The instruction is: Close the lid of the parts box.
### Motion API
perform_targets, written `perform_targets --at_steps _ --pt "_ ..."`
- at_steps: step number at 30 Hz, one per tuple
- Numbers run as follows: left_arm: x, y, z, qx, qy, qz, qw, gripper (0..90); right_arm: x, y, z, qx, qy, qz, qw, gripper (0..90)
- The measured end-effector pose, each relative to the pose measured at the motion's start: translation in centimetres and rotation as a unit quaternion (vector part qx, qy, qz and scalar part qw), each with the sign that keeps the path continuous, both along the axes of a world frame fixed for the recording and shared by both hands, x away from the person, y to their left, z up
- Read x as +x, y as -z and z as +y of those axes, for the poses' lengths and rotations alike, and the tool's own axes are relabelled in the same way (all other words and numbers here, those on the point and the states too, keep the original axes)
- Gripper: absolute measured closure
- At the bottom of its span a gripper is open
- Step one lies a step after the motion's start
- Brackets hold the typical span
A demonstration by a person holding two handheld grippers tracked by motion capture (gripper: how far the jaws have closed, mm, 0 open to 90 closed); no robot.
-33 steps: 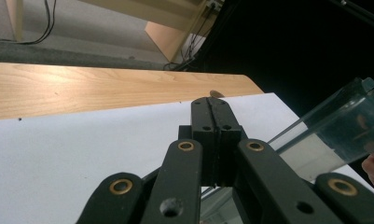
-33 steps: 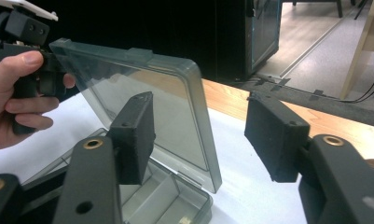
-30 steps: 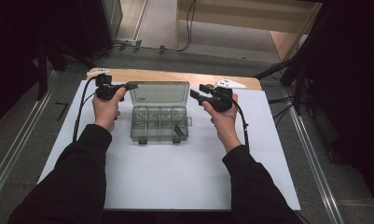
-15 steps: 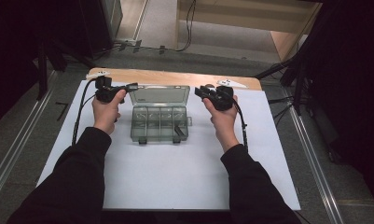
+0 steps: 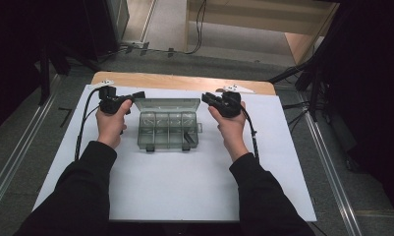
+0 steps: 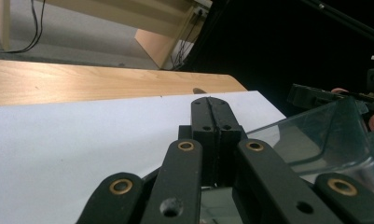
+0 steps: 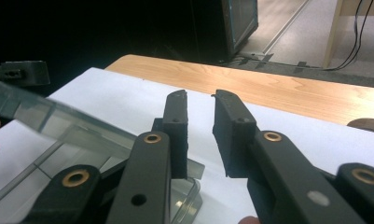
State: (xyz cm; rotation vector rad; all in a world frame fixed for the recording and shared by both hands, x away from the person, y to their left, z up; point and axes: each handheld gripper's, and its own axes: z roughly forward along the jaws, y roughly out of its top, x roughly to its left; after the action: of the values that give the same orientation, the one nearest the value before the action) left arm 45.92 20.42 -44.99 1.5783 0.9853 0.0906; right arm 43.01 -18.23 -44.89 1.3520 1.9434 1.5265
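A clear plastic compartment box (image 5: 167, 132) lies on the white sheet (image 5: 184, 191) with its lid (image 5: 167, 104) raised at the far side. My left gripper (image 5: 139, 94) is at the lid's left corner. In the left gripper view its jaws (image 6: 213, 105) are shut flat against each other with nothing between them, and the lid (image 6: 315, 135) stands just to their right. My right gripper (image 5: 206, 97) is at the lid's right corner. Its jaws (image 7: 199, 100) have just been closing and still stand a narrow gap apart with nothing between them. The lid (image 7: 49, 121) lies left of and below them.
The sheet covers a wooden table whose bare edge (image 5: 175, 81) runs along the far side. A small white object (image 5: 236, 89) lies on that edge behind my right gripper. Metal rails (image 5: 17, 162) flank the table on the floor.
From above the lid looks shorter than a second ago, so it has swung a little. Both hands have stayed almost where they were.
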Motion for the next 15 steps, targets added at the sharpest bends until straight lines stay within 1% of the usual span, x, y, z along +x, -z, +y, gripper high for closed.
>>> perform_targets --at_steps 4,7,11,13,15 --pt "-1.1 0.3 0.0 -0.003 0.0 -0.006 1.0 89.2 -0.7 0.1 0.6 -0.009 -0.005 -0.004 0.9999 74.4" --pt "-2.0 0.6 -0.1 -0.002 0.001 -0.007 1.0 89.1 -1.3 0.3 1.0 -0.024 -0.009 -0.007 0.9997 74.3" --pt "-3.0 1.0 -0.3 0.01 0.006 -0.013 0.9998 89.1 -2.1 0.7 1.2 -0.022 -0.011 -0.009 0.9997 74.3" --pt "-3.4 1.3 -0.5 0.011 0.007 -0.012 0.9998 89.1 -2.5 1.1 1.3 -0.019 -0.01 -0.008 0.9997 74.3" --pt "-3.9 1.5 -0.6 0.017 0.009 -0.014 0.9997 89.1 -3.0 1.5 1.4 -0.02 -0.007 -0.006 0.9998 74.2"
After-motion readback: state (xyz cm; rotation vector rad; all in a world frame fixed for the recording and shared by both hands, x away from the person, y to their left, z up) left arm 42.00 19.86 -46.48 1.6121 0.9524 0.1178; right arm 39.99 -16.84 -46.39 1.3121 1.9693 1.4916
